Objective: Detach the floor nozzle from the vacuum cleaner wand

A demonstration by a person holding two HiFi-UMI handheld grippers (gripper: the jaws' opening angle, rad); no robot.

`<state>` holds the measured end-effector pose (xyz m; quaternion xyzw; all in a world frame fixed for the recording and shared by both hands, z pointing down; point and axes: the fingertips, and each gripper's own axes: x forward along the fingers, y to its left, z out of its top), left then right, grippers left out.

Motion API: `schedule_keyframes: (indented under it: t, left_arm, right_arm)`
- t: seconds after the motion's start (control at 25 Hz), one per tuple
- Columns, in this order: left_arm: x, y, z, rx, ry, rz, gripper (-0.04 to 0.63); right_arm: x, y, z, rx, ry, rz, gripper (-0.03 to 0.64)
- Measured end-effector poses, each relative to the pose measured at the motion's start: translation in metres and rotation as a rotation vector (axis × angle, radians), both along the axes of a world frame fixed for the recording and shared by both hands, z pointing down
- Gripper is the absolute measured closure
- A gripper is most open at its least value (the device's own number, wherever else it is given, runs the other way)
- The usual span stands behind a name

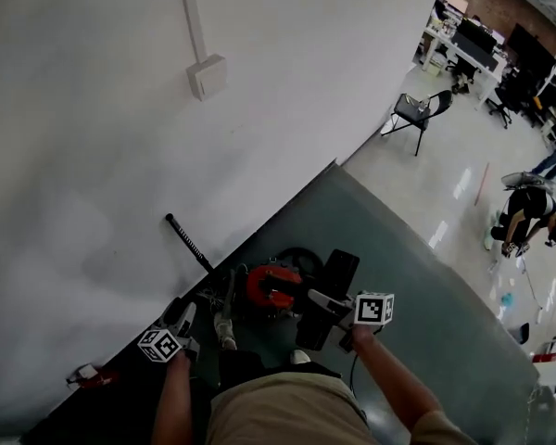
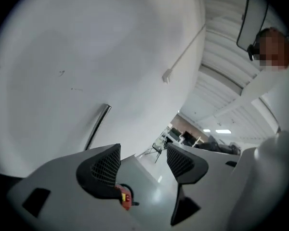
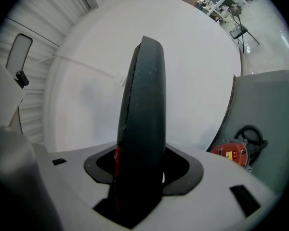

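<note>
Right gripper [image 3: 144, 171]: jaws clamped wide on the floor nozzle [image 3: 143, 95]. It shows as a dark slab, edge-on, up the centre of the right gripper view, with a red strip on its left edge. In the head view this pair sits lower centre, nozzle pointing up-frame from the jaws.

Left gripper [image 2: 143, 160]: jaws apart, nothing between them. It's at lower left in the head view.

Wand [image 1: 187, 241]: thin dark tube left of centre, leaning on the white wall [image 1: 93, 109], well apart from the nozzle. Nothing visible joins the two.

Red vacuum body [image 1: 271, 286] and its hose lie on the grey mat [image 1: 398, 248], between the grippers and just beside the nozzle. Can't tell if they touch.

Status read: the detach looks done, with the nozzle in the right gripper and the wand on its own at the wall. Caveat: the nozzle's neck isn't visible and the wand's lower end runs into clutter by the vacuum body, so I can't confirm the joint itself.

Left to do, as I judge it: set the nozzle down on the mat and release. No obvious job for the left gripper.
</note>
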<state>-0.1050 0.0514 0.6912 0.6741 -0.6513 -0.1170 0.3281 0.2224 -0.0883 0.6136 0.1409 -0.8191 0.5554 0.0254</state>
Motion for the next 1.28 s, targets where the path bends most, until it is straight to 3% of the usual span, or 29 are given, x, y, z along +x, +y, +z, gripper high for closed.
schedule_keyframes:
  t: [0.16, 0.4, 0.52, 0.76, 1.08, 1.28]
  left_arm:
    - [0.056, 0.040, -0.030, 0.093, 0.044, -0.055, 0.301]
    - [0.100, 0.075, -0.056, 0.107, 0.016, -0.049, 0.301]
    - [0.108, 0.083, -0.070, 0.112, 0.004, -0.023, 0.302]
    - [0.116, 0.087, -0.067, 0.044, -0.040, 0.062, 0.302]
    - [0.151, 0.106, -0.060, -0.029, 0.007, 0.000, 0.301]
    - [0.139, 0.141, -0.043, -0.074, 0.022, -0.030, 0.301]
  right_arm:
    - [0.028, 0.017, -0.001, -0.009, 0.010, -0.067, 0.383]
    - [0.044, 0.051, 0.009, -0.023, 0.107, -0.202, 0.383]
    - [0.030, 0.065, 0.007, -0.032, 0.117, -0.272, 0.383]
    - [-0.004, 0.095, 0.020, 0.012, 0.170, -0.417, 0.383]
    - [-0.010, 0.103, 0.023, -0.031, 0.156, -0.469, 0.383]
    - [-0.040, 0.122, 0.027, 0.008, 0.161, -0.512, 0.383]
